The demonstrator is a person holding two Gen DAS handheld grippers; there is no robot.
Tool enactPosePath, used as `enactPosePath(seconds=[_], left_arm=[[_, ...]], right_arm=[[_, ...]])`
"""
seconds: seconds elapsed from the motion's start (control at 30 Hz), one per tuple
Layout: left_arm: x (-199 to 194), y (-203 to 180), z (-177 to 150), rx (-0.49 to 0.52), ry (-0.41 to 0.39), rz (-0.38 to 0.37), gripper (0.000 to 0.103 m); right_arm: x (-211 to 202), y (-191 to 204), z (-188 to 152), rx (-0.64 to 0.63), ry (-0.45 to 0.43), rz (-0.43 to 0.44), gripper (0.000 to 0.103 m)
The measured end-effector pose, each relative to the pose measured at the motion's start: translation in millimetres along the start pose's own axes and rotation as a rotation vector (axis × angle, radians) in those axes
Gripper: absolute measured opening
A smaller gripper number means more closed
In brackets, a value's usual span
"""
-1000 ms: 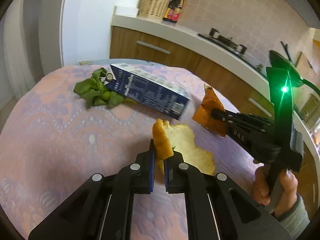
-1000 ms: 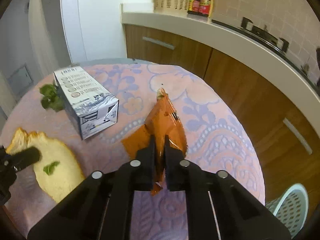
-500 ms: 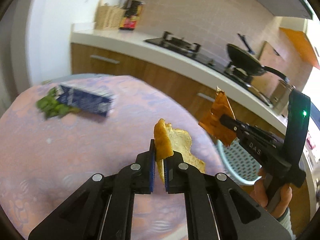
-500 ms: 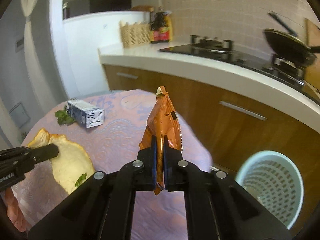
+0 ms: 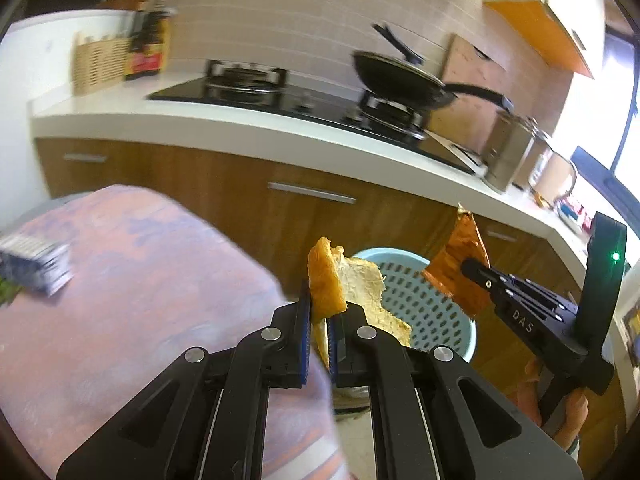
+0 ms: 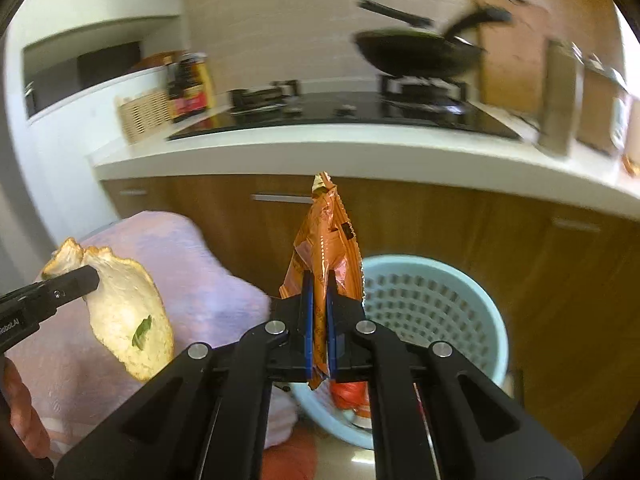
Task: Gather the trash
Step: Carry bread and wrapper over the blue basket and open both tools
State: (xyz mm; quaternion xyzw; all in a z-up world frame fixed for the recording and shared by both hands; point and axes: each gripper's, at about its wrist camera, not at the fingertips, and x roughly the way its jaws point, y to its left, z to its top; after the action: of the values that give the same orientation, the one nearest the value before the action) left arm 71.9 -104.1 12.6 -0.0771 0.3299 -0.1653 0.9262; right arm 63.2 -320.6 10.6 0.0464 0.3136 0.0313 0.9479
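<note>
My left gripper (image 5: 320, 312) is shut on a thick citrus peel (image 5: 326, 280), orange outside and white inside, held in the air past the table's edge. The right gripper (image 6: 318, 292) is shut on an orange snack wrapper (image 6: 326, 240), which stands up between its pads. Below and ahead of both stands a light blue perforated waste basket (image 6: 436, 300) on the floor; in the left wrist view the basket (image 5: 416, 304) shows behind the peel. The right gripper (image 5: 476, 276) with its wrapper (image 5: 460, 264) hangs over the basket's right side. The peel (image 6: 124, 312) appears at left in the right wrist view.
A round table with a pink patterned cloth (image 5: 140, 288) lies to the left, with a blue carton (image 5: 32, 264) on it. Brown cabinets under a white counter (image 5: 280, 132) stand behind the basket. A stove with a black pan (image 5: 400, 80) sits on the counter.
Both grippers have swung to the right off the table toward the basket, each still gripping its piece. The carton and green leaves have slid to the left edge of view.
</note>
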Motion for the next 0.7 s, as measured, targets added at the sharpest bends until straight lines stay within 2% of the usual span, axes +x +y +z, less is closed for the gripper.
enactPosePath(seconds=[0.17, 0.3, 0.4, 0.57, 0.67, 0.7], left_arm=[[37, -36, 9, 0.056, 0.029, -0.020, 0.005], [65, -56, 13, 0.093, 0.045, -0.023, 0.005], [85, -71, 13, 0.148, 0.047, 0.032, 0.005], [120, -85, 11, 0.174, 0.086, 0.041, 0.005], [134, -91, 10, 0.193, 0.088, 0.051, 0.009], [138, -92, 9, 0.200, 0.093, 0.046, 0.017]], right_arm=[[11, -49, -8, 0.089, 0.024, -0.038, 0.004], [28, -72, -15, 0.119, 0.061, -0.057, 0.004], [38, -77, -21, 0.122, 0.083, -0.067, 0.004], [53, -83, -29, 0.119, 0.128, -0.090, 0.006], [56, -88, -33, 0.122, 0.147, -0.102, 0.010], [56, -90, -33, 0.126, 0.147, -0.105, 0.013]])
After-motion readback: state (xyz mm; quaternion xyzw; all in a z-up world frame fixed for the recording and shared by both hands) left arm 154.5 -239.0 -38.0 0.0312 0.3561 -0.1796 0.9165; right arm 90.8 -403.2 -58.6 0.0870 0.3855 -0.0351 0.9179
